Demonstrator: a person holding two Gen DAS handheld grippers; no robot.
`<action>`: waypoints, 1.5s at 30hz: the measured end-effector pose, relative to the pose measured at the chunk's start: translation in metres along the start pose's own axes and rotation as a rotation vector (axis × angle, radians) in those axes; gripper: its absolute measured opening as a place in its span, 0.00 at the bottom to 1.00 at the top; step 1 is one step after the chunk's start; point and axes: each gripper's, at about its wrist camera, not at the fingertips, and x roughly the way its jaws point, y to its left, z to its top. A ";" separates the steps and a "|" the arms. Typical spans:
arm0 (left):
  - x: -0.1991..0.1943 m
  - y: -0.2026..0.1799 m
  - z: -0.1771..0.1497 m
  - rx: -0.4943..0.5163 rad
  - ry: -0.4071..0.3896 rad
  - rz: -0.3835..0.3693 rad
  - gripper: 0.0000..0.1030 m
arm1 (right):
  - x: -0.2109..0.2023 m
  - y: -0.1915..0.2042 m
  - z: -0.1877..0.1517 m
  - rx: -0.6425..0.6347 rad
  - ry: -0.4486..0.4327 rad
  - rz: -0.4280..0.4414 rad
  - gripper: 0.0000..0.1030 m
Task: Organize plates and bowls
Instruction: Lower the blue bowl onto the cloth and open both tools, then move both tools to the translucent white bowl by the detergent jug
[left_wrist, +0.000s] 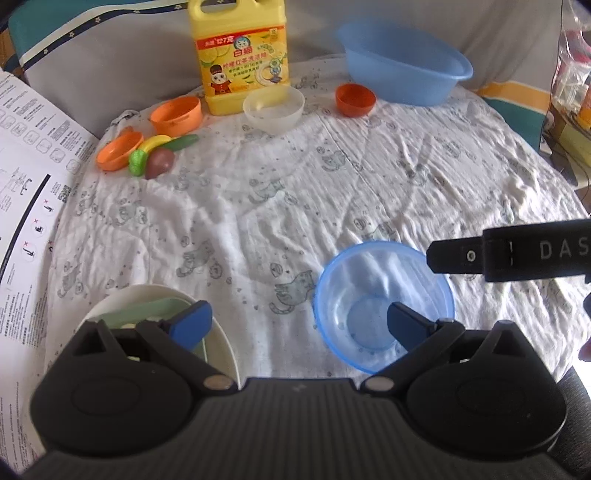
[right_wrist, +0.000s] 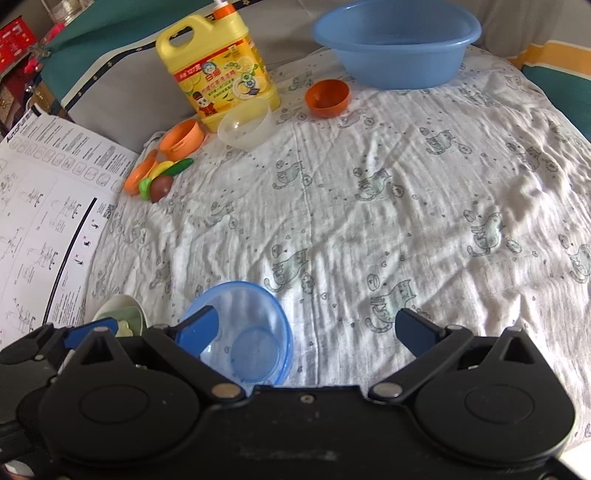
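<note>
A clear blue bowl stands on the cloth near the front; it also shows in the right wrist view. To its left a white plate holds a pale green plate. My left gripper is open and empty, one finger over the plates, the other over the blue bowl. My right gripper is open and empty, its left finger over the blue bowl's rim. At the back stand a clear white bowl, a dark orange bowl and an orange cup.
A yellow detergent jug and a blue basin stand at the back. An orange dish and toy fruit lie at the back left. A printed sheet covers the left edge. The right gripper's arm reaches in from the right.
</note>
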 end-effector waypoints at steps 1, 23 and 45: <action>-0.001 0.002 0.001 -0.009 0.000 -0.012 1.00 | -0.001 -0.001 0.000 0.004 0.000 0.000 1.00; -0.004 0.049 0.073 -0.076 -0.085 0.020 1.00 | 0.001 0.011 0.064 -0.022 -0.080 -0.017 1.00; 0.118 0.106 0.188 -0.261 -0.082 0.064 1.00 | 0.105 0.034 0.196 0.009 -0.085 -0.009 0.97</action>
